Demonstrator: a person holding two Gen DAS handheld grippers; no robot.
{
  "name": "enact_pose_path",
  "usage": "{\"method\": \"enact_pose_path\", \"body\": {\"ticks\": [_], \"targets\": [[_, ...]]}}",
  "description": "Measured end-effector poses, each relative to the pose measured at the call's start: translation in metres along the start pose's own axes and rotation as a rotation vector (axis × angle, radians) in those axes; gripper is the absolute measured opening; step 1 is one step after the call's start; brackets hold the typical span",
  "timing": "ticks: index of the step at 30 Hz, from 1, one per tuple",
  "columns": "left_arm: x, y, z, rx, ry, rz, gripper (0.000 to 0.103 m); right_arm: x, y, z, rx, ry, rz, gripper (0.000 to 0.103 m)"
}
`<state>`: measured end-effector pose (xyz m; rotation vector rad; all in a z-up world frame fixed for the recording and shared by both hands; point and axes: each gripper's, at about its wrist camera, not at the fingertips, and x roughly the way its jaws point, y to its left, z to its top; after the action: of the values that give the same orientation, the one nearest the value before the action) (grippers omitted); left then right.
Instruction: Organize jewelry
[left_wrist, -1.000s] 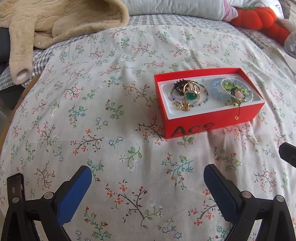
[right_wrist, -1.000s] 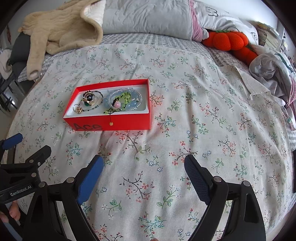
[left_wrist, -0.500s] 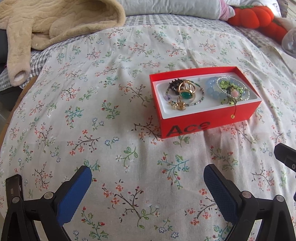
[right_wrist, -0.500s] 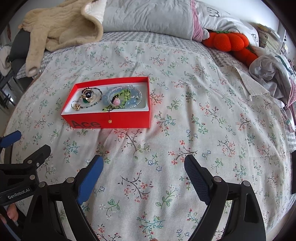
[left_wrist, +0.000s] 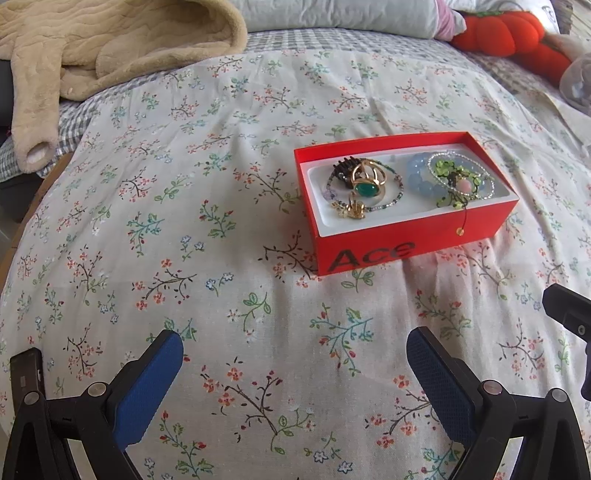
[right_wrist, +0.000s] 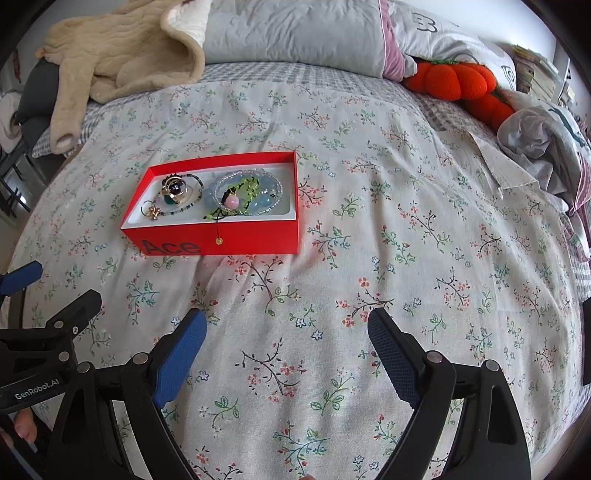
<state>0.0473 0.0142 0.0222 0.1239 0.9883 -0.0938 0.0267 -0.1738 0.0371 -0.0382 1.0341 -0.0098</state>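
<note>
- Setting: we see one red box (left_wrist: 406, 236) on the floral bedspread (left_wrist: 221, 258) of a bed, its white tray insert holding all the jewelry; it sits ahead and to the right in the left wrist view, ahead and to the left in the right wrist view.
- Tools: we find the left tool (left_wrist: 293, 373) and the right tool (right_wrist: 286, 350) each with fingers spread wide apart, empty, hanging over bare bedspread well short of the box.
- Count, left part of the tray: we count one dark hair claw (left_wrist: 343, 170), one gold ring with a green stone (left_wrist: 366, 190), one thin beaded bracelet (left_wrist: 391, 201) looped around them, and one small gold piece (left_wrist: 351, 211). More may be tangled beneath; we cannot tell.
- Count, right part: one pale blue bead bracelet (left_wrist: 419, 181), one clear-bead bracelet (left_wrist: 487, 184), one green beaded piece with a pink bead (left_wrist: 466, 185) and a cord that hangs over the box wall.
- Handling: we judge everything light, small and slippery; strands are limp and snag easily, so lifting one may drag its neighbours.
- Grasp: we would pinch a bracelet across its beads at a free arc and take the ring by its band.
</note>
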Motion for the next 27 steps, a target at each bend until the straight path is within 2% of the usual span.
{"method": "enact_pose_path", "body": {"ticks": [27], "targets": [[0.0026,-0.0053,-0.0026,0.015,0.012,-0.014,0.100,0.0015,0.0007,-0.0013,0.000,0.002,-0.005,0.091]]}}
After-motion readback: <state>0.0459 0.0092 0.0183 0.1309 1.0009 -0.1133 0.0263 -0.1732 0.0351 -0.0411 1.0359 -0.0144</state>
